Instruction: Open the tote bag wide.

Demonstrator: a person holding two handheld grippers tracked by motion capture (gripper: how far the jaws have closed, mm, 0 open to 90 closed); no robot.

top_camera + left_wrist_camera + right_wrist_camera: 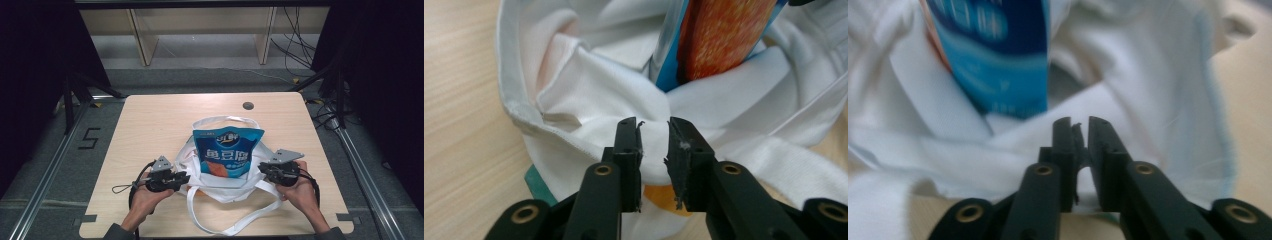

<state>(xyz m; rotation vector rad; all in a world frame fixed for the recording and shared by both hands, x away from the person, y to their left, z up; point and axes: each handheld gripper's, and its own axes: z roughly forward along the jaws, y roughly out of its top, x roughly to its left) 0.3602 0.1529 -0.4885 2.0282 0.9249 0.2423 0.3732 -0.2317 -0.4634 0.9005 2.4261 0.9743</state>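
Note:
A white cloth tote bag [220,189] lies on the wooden table [150,125] with a blue snack packet [227,152] standing in its mouth. My left gripper [184,178] is at the bag's left rim; in the left gripper view its jaws [655,129] pinch a fold of the white fabric [589,75], just below the packet's orange side [719,40]. My right gripper [263,169] is at the bag's right rim. Its jaws [1077,122] are almost together on a fold of the cloth [1158,90], with the blue packet [993,55] just beyond.
One bag handle [225,119] loops behind the packet and a long strap [240,220] trails toward the table's near edge. A dark round hole [248,105] sits in the tabletop at the back. A teal corner [538,182] pokes out under the bag. Wooden shelving [200,30] stands beyond the table.

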